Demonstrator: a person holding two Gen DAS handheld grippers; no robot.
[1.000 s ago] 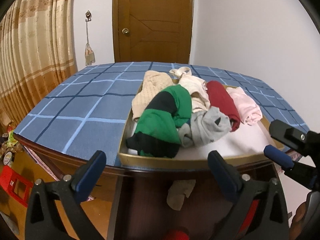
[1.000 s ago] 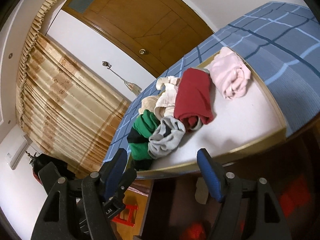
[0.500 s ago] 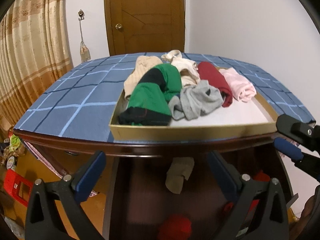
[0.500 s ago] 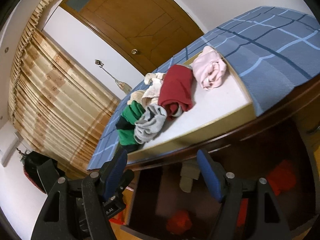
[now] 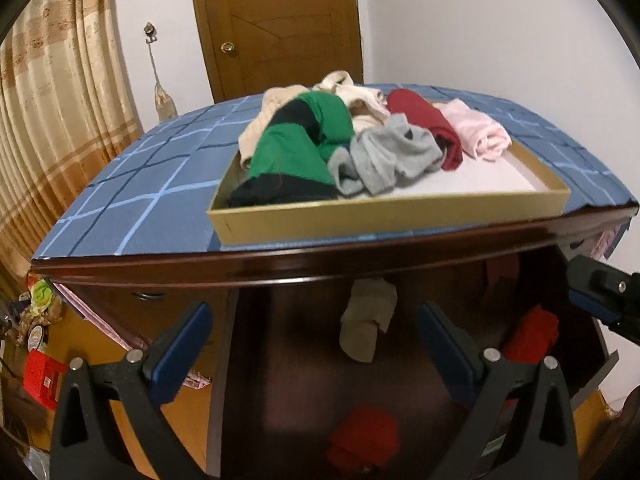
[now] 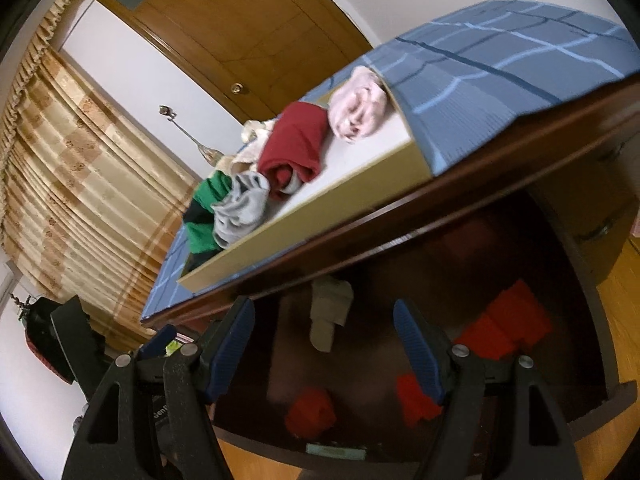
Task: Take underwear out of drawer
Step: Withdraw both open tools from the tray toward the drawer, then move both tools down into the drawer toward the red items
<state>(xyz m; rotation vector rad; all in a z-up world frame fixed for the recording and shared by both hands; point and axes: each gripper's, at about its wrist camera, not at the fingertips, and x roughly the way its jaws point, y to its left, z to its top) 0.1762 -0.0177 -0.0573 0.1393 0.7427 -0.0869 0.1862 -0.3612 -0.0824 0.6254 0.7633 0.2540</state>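
Observation:
Below the tabletop a dark wooden drawer stands pulled out. Inside lie a beige underwear piece and red folded pieces. My left gripper hangs open above the drawer, nothing between its fingers. The right wrist view shows the same beige piece and red pieces in the drawer. My right gripper is open too, above the beige piece and apart from it. Its blue fingertip shows at the left view's right edge.
A gold cardboard tray on the blue checked cloth holds green, grey, dark red, pink and cream garments. The tabletop's wooden edge overhangs the drawer's back. Curtain at left, door behind, red box on the floor.
Both grippers have sunk from tray height to below the tabletop edge. The open drawer and its garments now fill the lower half of both views. Both jaws stay equally wide.

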